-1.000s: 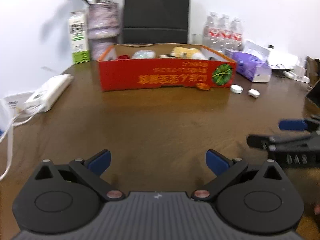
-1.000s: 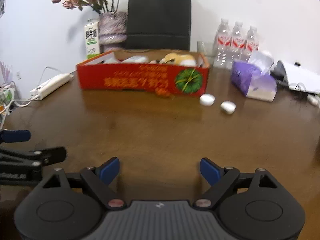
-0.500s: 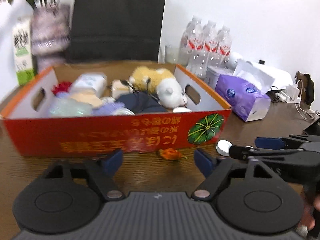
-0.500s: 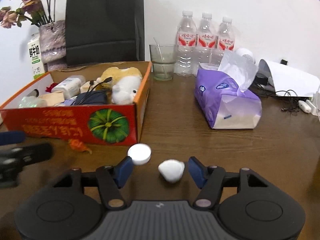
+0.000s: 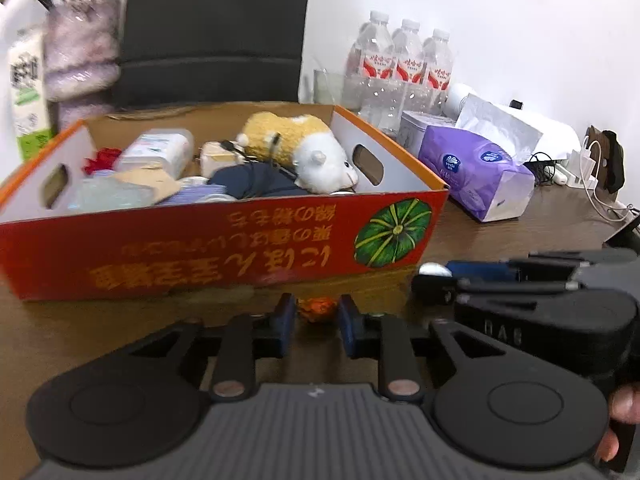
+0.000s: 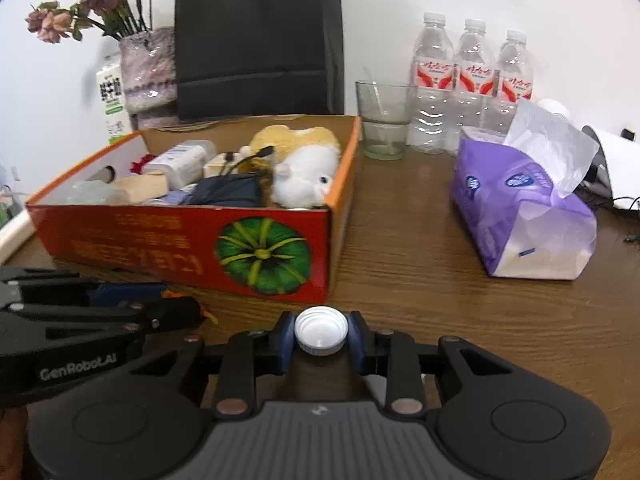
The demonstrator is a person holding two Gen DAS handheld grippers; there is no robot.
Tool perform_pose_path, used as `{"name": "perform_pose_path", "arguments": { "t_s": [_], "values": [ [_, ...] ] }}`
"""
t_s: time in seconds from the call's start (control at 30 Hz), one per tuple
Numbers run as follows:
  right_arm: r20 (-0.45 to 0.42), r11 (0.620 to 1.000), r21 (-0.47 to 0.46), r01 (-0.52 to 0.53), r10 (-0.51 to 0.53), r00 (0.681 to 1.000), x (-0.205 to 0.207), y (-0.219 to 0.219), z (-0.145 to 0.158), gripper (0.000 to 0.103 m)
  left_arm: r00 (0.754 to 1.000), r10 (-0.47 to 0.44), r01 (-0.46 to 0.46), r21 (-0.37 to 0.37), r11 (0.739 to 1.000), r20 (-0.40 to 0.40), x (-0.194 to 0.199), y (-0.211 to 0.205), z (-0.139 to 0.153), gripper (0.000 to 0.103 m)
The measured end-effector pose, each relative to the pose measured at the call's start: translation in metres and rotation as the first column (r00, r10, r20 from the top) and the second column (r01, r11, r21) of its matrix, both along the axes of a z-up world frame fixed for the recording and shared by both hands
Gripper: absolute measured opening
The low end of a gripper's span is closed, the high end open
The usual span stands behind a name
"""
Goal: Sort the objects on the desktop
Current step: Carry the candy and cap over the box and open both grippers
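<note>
Right gripper clamps the white bottle cap. Left gripper is closed onto the small orange object. The red cardboard box lies directly ahead of both.

There were 3 water bottles, 1 glass, 1 tissue pack, 1 red box, 1 plush toy, 1 white cap, 1 milk carton, 1 black bag.

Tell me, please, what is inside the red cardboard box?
Inside the red box lie a yellow-and-white plush toy, a dark blue pouch with a black cable on it, and a white bottle. Things beneath them are covered.
</note>
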State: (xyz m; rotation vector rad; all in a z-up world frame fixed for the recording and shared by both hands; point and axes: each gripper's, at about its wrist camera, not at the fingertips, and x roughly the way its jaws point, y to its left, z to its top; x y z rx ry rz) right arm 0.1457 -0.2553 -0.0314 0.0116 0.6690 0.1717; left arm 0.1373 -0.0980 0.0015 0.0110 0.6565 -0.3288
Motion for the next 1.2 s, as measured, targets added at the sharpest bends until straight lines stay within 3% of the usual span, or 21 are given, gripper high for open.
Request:
{"name": "perform_pose_path", "arguments": {
  "t_s": [0.27, 0.43, 0.57, 0.77, 1.0, 1.13, 1.2],
  "values": [
    [0.117, 0.999, 0.037, -0.039, 0.034, 0.993, -0.065, 0.044, 0.023, 0.028, 0.995, 0.098, -0.098, -0.016, 0.995, 0.003, -0.086, 0.053, 0.015, 0.025],
    [0.102, 0.993, 0.094, -0.068, 0.058, 0.993, -0.118, 0.071, 0.021, 0.028, 0.994, 0.106, -0.106, -0.003, 0.994, 0.006, -0.137, 0.081, 0.017, 0.025],
    [0.078, 0.998, 0.012, -0.066, 0.065, 0.995, -0.156, 0.093, 0.014, 0.028, 0.994, 0.112, -0.112, -0.01, 0.994, 0.01, -0.171, 0.096, 0.019, 0.025],
    [0.121, 0.998, -0.024, -0.053, 0.056, 0.991, -0.212, 0.102, 0.028, 0.028, 0.99, 0.127, -0.123, -0.074, 0.99, 0.064, -0.213, 0.119, 0.033, 0.025],
    [0.274, 0.998, -0.058, -0.02, 0.035, 0.961, -0.242, 0.106, 0.07, 0.028, 0.981, 0.125, -0.112, -0.091, 0.99, 0.151, -0.236, 0.127, 0.056, 0.025],
    [0.263, 0.997, -0.076, -0.028, 0.047, 0.964, -0.233, 0.106, 0.073, 0.028, 0.978, 0.141, -0.128, -0.088, 0.988, 0.155, -0.225, 0.132, 0.067, 0.025],
    [0.258, 0.997, -0.074, -0.021, 0.039, 0.965, -0.225, 0.104, 0.081, 0.028, 0.972, 0.158, -0.152, -0.05, 0.987, 0.172, -0.212, 0.135, 0.079, 0.025]
  ]
}}
